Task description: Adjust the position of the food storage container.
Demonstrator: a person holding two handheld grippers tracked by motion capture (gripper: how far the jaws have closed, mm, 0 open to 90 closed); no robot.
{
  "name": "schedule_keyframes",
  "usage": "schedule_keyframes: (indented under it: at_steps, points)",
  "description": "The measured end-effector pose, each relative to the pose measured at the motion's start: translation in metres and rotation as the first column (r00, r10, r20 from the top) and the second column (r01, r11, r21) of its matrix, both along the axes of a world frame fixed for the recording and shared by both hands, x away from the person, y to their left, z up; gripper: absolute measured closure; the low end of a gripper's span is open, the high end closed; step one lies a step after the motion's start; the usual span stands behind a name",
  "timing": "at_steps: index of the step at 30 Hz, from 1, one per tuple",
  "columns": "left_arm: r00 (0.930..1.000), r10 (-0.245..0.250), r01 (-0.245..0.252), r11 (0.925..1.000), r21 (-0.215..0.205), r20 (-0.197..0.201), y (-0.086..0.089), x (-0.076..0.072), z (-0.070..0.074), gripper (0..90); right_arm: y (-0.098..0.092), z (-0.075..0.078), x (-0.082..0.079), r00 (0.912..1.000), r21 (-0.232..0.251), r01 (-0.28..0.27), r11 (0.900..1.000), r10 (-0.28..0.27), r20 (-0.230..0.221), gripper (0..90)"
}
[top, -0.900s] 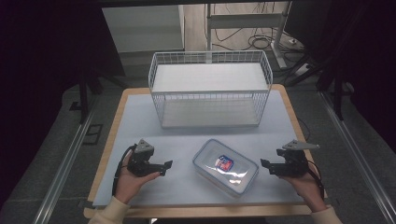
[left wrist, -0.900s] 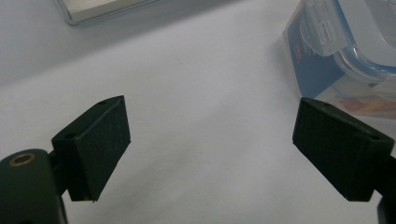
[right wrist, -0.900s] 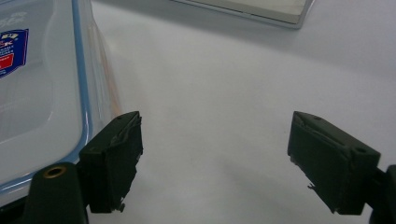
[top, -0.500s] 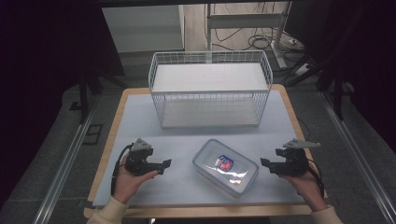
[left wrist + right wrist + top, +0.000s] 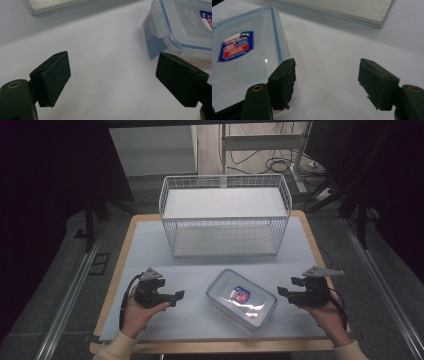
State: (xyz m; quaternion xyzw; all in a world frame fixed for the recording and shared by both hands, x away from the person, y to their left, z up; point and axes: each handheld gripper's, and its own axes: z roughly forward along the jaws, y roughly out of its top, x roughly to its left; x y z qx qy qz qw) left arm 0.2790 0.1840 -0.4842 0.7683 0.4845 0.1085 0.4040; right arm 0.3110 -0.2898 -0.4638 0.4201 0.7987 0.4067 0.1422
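My left gripper [image 5: 176, 297] low over table [image 5: 150, 250], jaws spread wide, nothing between pads, only bare white surface. Clear lidded container [image 5: 242, 298] sits flat on table between my two grippers, near front edge, blue-red label on lid; its clip end just ahead of left jaws. My right gripper [image 5: 281, 290] beside container's other end, jaws apart, empty. Wire basket [image 5: 225, 222] behind container, well apart
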Motion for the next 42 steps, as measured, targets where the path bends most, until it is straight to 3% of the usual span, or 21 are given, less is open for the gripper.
schedule_keyframes:
  at_steps: [8,12,16,19,20,21,22,23,24,25,26,27,29,30,31,37,40,41,42]
  points:
    - [0.9999,-0.011,0.011,0.9999,-0.007,-0.003,-0.002,0.000,0.002,11.8,0.022,0.013,-0.013,0.9961,-0.008,-0.083,0.997,0.083,0.028,35.4]
    - [0.9999,-0.011,0.011,0.9999,-0.008,-0.005,-0.001,-0.001,0.001,11.9,0.049,0.024,-0.027,0.9802,-0.014,-0.192,0.981,0.192,0.047,38.6]
    - [0.9999,-0.007,0.007,0.9998,-0.018,-0.012,-0.001,-0.002,0.000,11.9,0.072,0.028,-0.041,0.9569,-0.023,-0.286,0.958,0.286,0.049,41.3]
    - [0.9998,-0.010,0.010,0.9998,-0.017,-0.015,-0.002,-0.003,-0.001,11.9,0.087,0.026,-0.053,0.9328,-0.028,-0.358,0.933,0.359,0.036,51.3]
    - [0.9998,-0.010,0.010,0.9998,-0.017,-0.015,-0.002,-0.003,-0.001,11.9,0.087,0.026,-0.053,0.9328,-0.028,-0.358,0.933,0.359,0.036,51.3]
    - [0.9998,-0.013,0.012,0.9998,-0.014,-0.017,-0.003,-0.003,-0.002,11.9,0.095,0.024,-0.058,0.9126,-0.041,-0.406,0.913,0.408,0.030,64.5]
    - [0.9997,-0.015,0.015,0.9998,-0.014,-0.018,-0.003,-0.003,-0.002,11.9,0.099,0.023,-0.060,0.9012,-0.047,-0.432,0.901,0.433,0.021,68.1]
    - [0.9997,-0.015,0.015,0.9998,-0.013,-0.017,-0.003,-0.003,-0.003,11.9,0.102,0.021,-0.062,0.8948,-0.051,-0.445,0.894,0.446,0.016,72.7]
    - [0.9997,-0.015,0.015,0.9998,-0.013,-0.017,-0.003,-0.003,-0.003,11.9,0.102,0.021,-0.062,0.8948,-0.051,-0.445,0.894,0.446,0.016,72.7]
    - [0.9997,-0.014,0.013,0.9998,-0.015,-0.021,-0.002,-0.003,-0.004,11.9,0.108,0.018,-0.065,0.8837,-0.053,-0.467,0.882,0.468,0.001,80.8]
    - [0.9997,-0.014,0.013,0.9998,-0.015,-0.021,-0.002,-0.003,-0.004,11.9,0.108,0.018,-0.065,0.8837,-0.053,-0.467,0.882,0.468,0.001,80.8]
    - [0.9997,-0.013,0.013,0.9998,-0.017,-0.022,-0.002,-0.003,-0.004,12.0,0.112,0.014,-0.068,0.8718,-0.062,-0.490,0.870,0.489,-0.020,87.7]
    - [0.9997,-0.014,0.014,0.9997,-0.022,-0.021,-0.002,-0.004,-0.004,12.0,0.116,0.010,-0.072,0.8590,-0.072,-0.512,0.856,0.510,-0.042,89.5]
    - [0.9997,-0.014,0.014,0.9997,-0.022,-0.021,-0.002,-0.004,-0.004,12.0,0.116,0.010,-0.072,0.8590,-0.072,-0.512,0.856,0.510,-0.042,89.5]
    - [0.9996,-0.018,0.018,0.9996,-0.023,-0.023,-0.003,-0.004,-0.004,12.0,0.120,0.003,-0.077,0.8498,-0.093,-0.527,0.845,0.523,-0.067,89.7]
    - [0.9995,-0.020,0.019,0.9994,-0.028,-0.026,-0.002,-0.004,-0.004,12.0,0.126,-0.012,-0.088,0.8431,-0.159,-0.538,0.828,0.526,-0.114,89.8]
    - [0.9994,-0.020,0.019,0.9994,-0.029,-0.029,-0.002,-0.004,-0.005,12.0,0.127,-0.016,-0.090,0.8458,-0.195,-0.534,0.823,0.520,-0.121,89.9]
    - [0.9994,-0.019,0.018,0.9994,-0.028,-0.030,-0.001,-0.004,-0.005,12.0,0.125,-0.017,-0.090,0.8551,-0.215,-0.518,0.828,0.505,-0.118,89.9]
    - [0.9993,-0.019,0.018,0.9994,-0.029,-0.031,-0.001,-0.004,-0.006,12.0,0.124,-0.017,-0.090,0.8585,-0.224,-0.512,0.829,0.499,-0.116,89.9]
